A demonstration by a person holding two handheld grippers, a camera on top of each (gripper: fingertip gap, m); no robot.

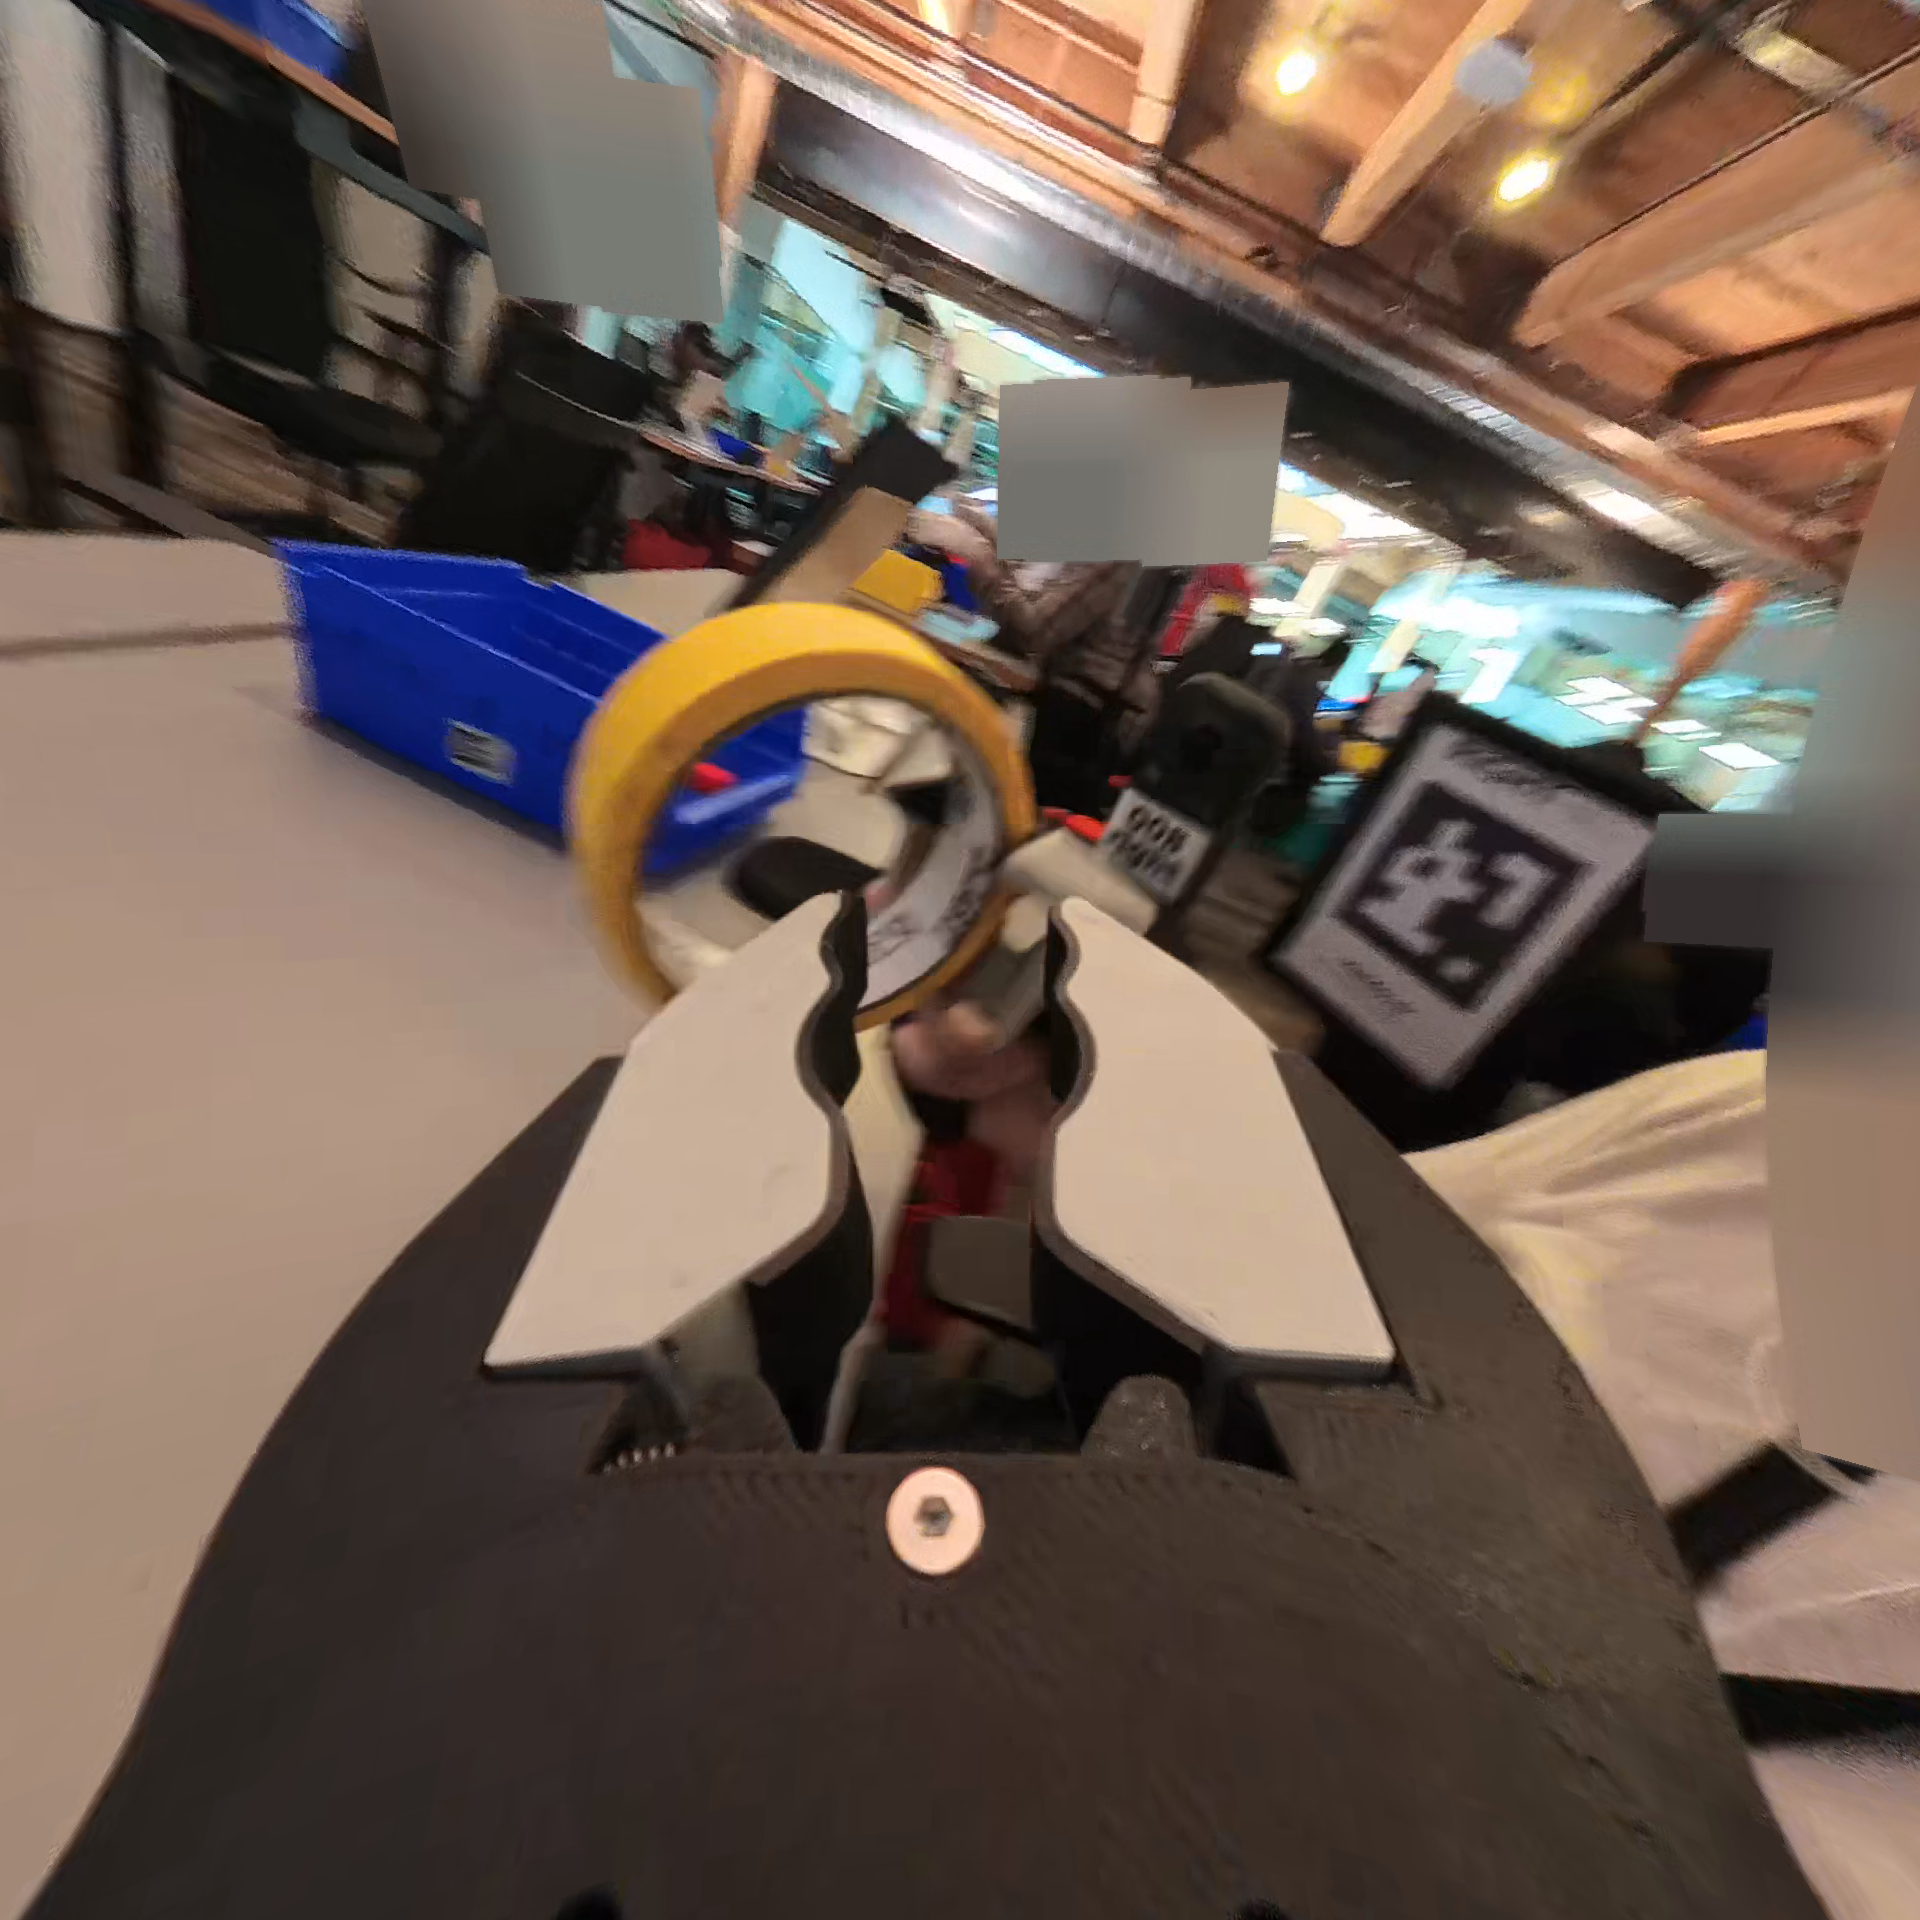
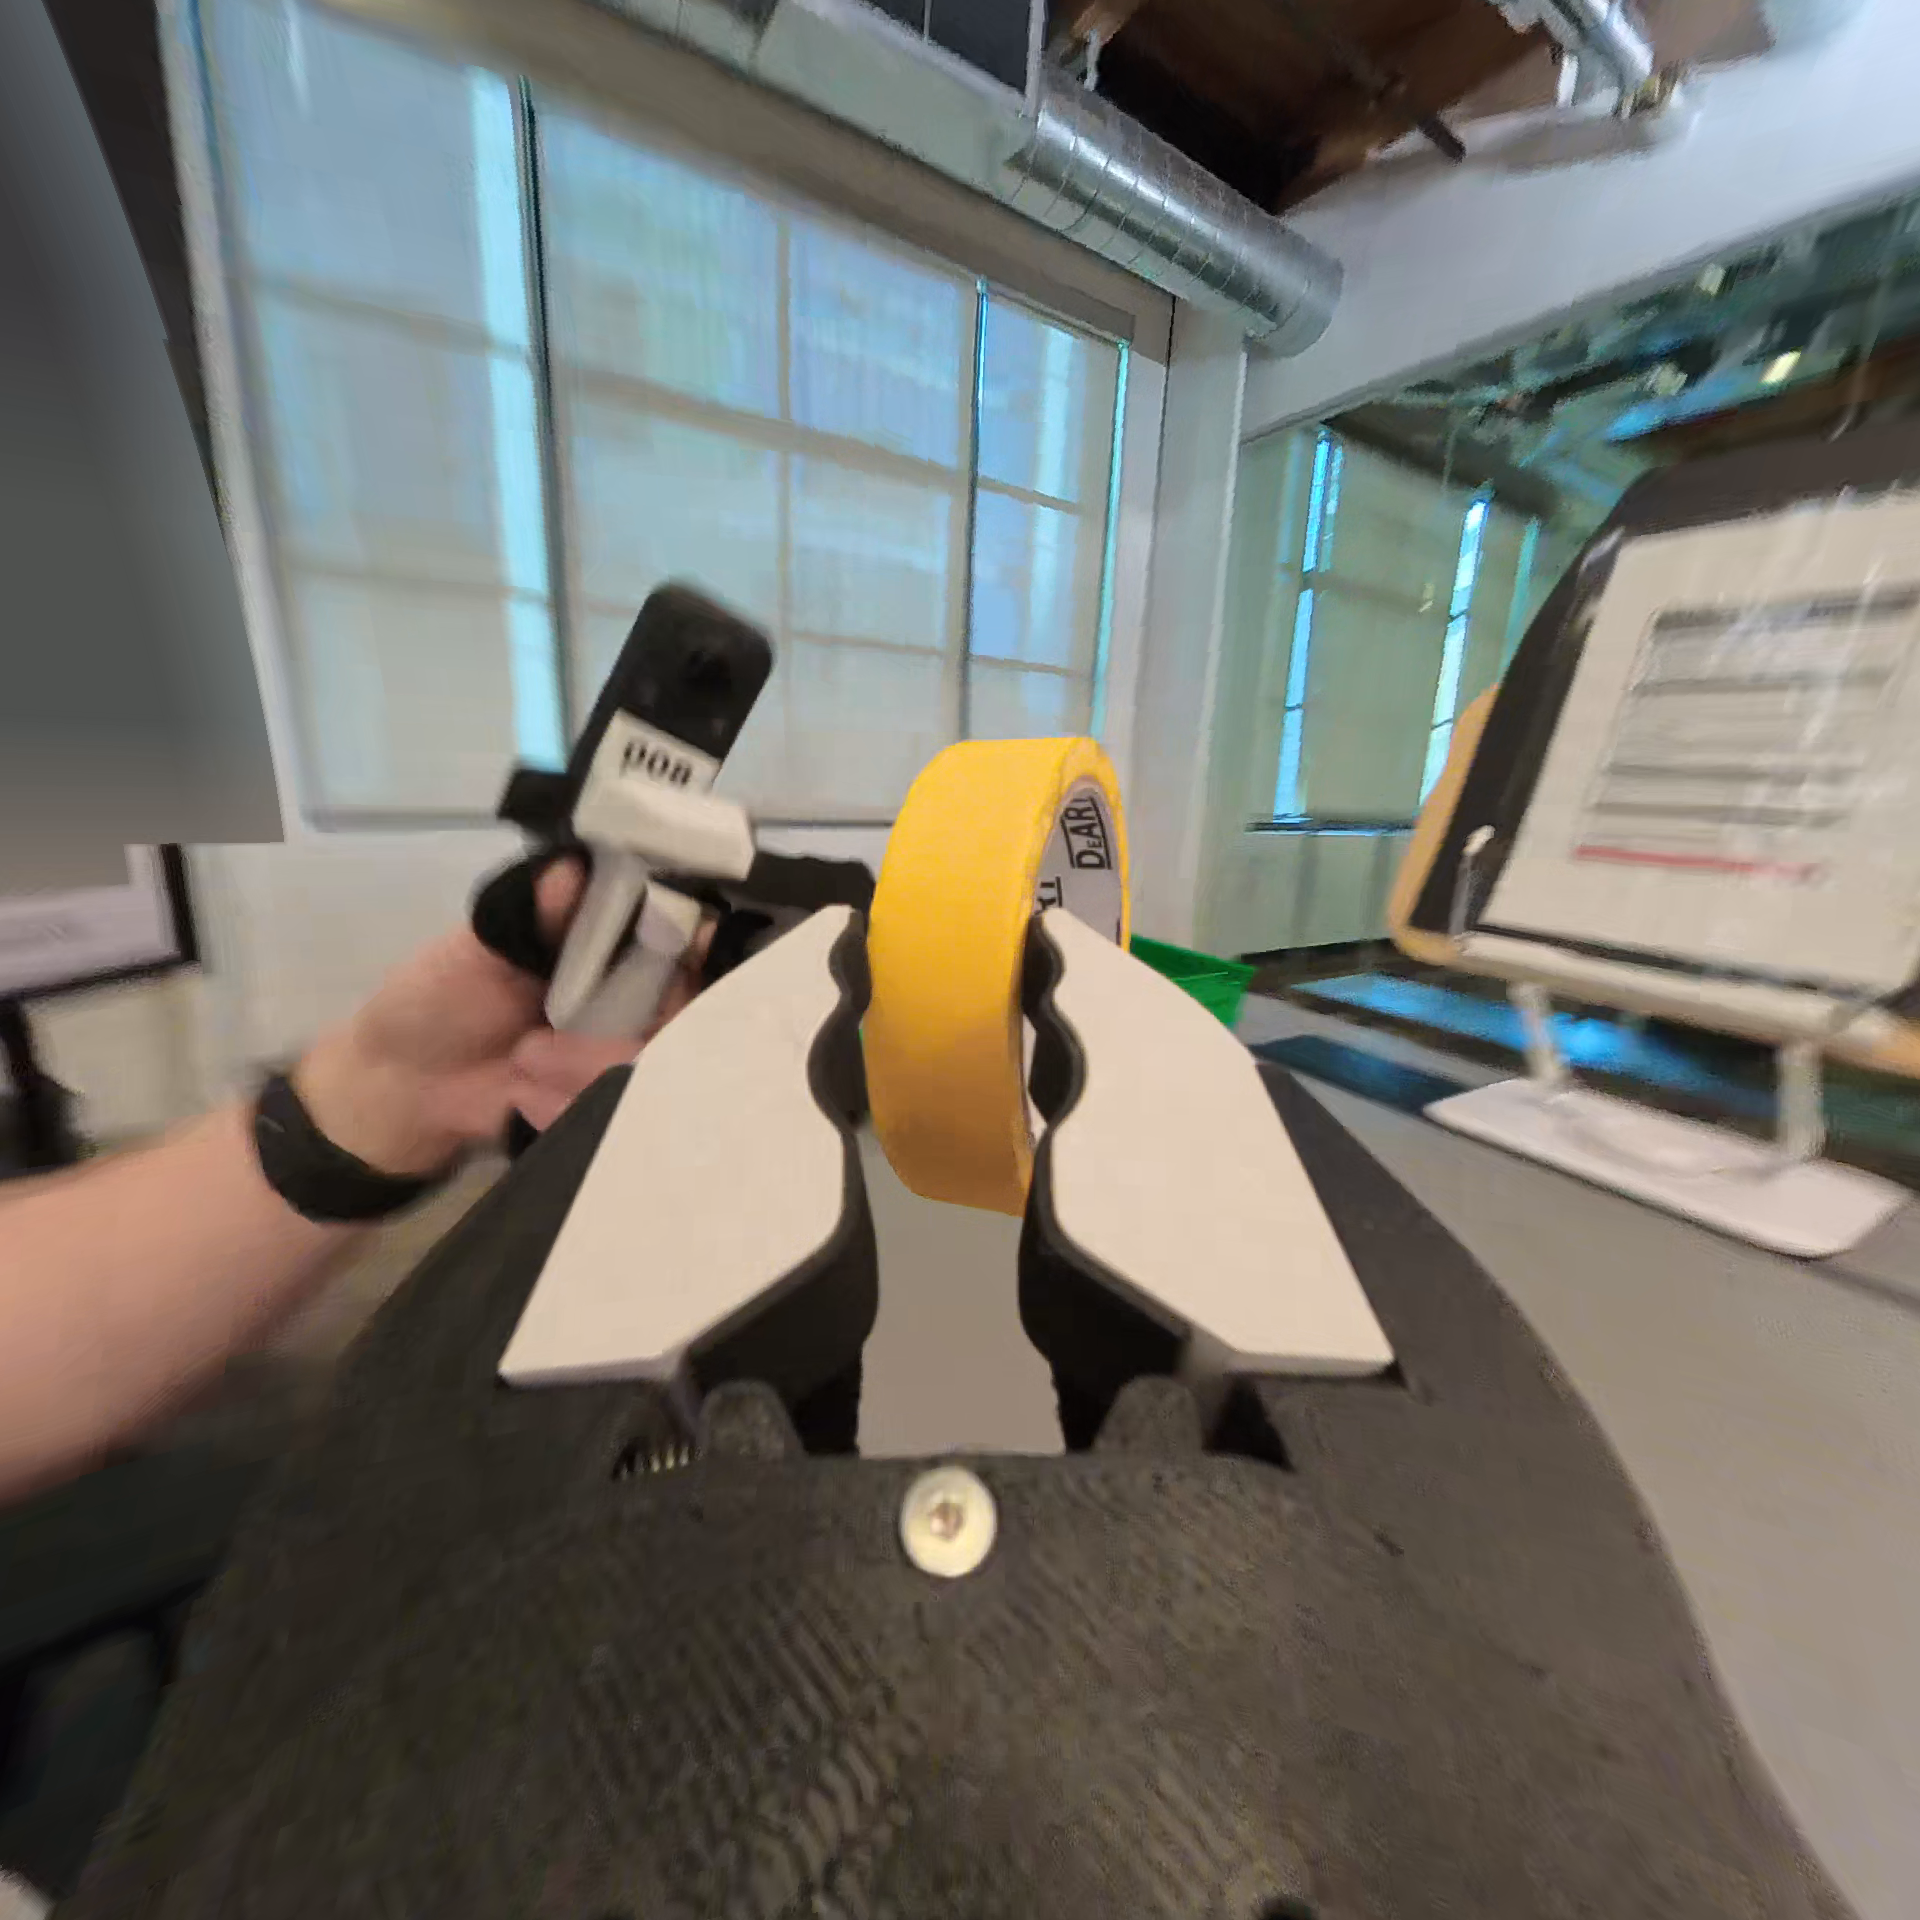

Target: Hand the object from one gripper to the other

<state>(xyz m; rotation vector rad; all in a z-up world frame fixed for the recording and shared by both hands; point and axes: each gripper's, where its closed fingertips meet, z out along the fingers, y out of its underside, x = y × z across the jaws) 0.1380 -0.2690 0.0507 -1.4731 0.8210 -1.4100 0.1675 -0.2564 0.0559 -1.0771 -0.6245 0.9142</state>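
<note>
A yellow masking tape roll [image 2: 956, 997] stands upright between the fingers of my right gripper [image 2: 945, 925], which is shut on it across its width. In the left wrist view the roll [image 1: 727, 665] hangs in the air just past my left gripper [image 1: 956, 920], whose jaws stand apart; the roll's lower rim lies at the gap between the tips. The right gripper's white fingers [image 1: 1081, 883] clamp the roll's right side there. The left gripper [image 2: 634, 831] shows in a hand at the left of the right wrist view, its fingertips hidden.
A blue bin [image 1: 468, 665] sits on the white table [image 1: 187, 935] at the left. A black-and-white marker board [image 1: 1455, 894] stands at the right. A screen on a white stand [image 2: 1714, 790] and a green bin [image 2: 1195, 977] are beyond the right gripper.
</note>
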